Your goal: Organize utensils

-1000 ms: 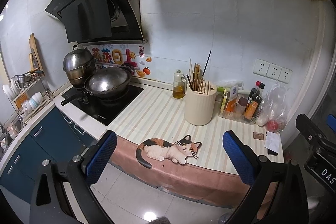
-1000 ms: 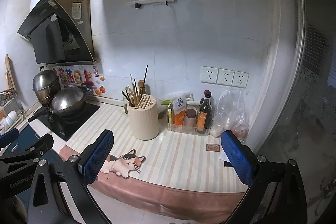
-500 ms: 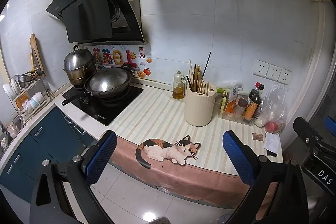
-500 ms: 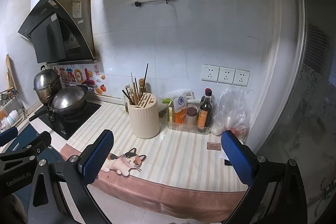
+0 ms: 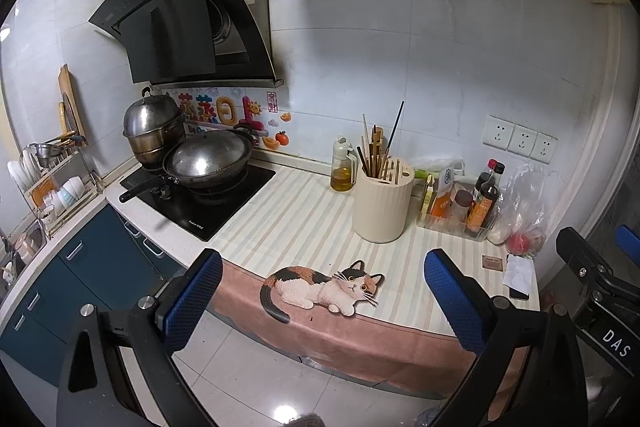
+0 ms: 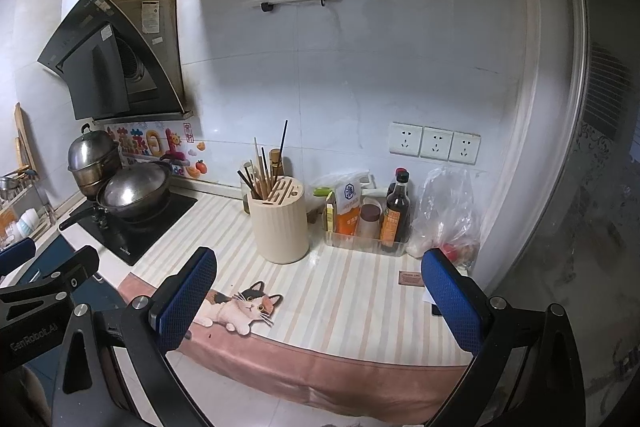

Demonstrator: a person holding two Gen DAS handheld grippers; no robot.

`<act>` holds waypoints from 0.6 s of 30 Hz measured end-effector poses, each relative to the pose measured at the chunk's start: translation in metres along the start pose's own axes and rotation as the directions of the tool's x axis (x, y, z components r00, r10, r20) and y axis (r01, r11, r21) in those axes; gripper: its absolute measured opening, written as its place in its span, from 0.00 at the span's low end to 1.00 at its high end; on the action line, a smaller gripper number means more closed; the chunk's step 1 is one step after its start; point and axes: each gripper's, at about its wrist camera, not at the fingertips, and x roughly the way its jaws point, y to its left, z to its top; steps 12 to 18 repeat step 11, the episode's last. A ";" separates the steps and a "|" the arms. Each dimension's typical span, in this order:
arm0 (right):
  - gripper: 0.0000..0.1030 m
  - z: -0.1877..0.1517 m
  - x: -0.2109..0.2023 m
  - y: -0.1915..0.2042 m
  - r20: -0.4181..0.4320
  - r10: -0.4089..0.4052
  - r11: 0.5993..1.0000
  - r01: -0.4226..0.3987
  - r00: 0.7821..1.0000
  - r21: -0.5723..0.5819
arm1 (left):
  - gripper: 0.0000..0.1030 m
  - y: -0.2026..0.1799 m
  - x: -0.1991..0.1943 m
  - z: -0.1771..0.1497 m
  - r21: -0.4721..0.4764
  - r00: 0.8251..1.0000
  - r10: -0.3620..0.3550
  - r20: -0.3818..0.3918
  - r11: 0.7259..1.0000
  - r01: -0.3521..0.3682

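Striped cloth with a cat (image 5: 320, 287) printed at its front edge covers the surface (image 5: 296, 211) we face, with white tile behind it. Our left gripper (image 5: 320, 301) hangs in front of the surface, off its edge, fingers (image 5: 192, 299) spread wide with nothing between them. Our right gripper (image 6: 318, 303) is also out in front, fingers (image 6: 450, 301) wide and empty; from the left view we see part of it at the far right.

A cream holder (image 5: 382, 203) stands upright near the middle of the surface, well apart from both grippers. Chopsticks (image 5: 374, 151) stick up from its left side, leaning at mixed angles, one dark stick (image 5: 396, 125) taller than the rest; its slotted top shows no knife handles that we can make out. An oil bottle (image 5: 342, 167) stands just beside the holder on its left, towards the wall. To the holder's right sits a clear tray (image 5: 448, 223) of sauce bottles and packets, then a plastic bag (image 5: 524, 211). On the left, a wok (image 5: 208, 159) rests on the black hob (image 5: 200, 195), a steel pot (image 5: 152, 127) behind it, under the hood (image 5: 180, 15).
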 end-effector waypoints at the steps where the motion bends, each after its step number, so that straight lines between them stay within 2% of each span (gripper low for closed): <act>1: 1.00 0.000 0.000 0.000 -0.001 0.001 1.000 -0.001 1.000 0.002 | 1.00 0.000 0.000 0.000 0.001 1.000 0.002 0.001 1.000 -0.002; 18: 1.00 0.001 0.003 0.000 -0.006 0.007 1.000 -0.007 1.000 0.003 | 1.00 -0.002 0.000 0.002 -0.003 1.000 0.000 0.001 1.000 0.000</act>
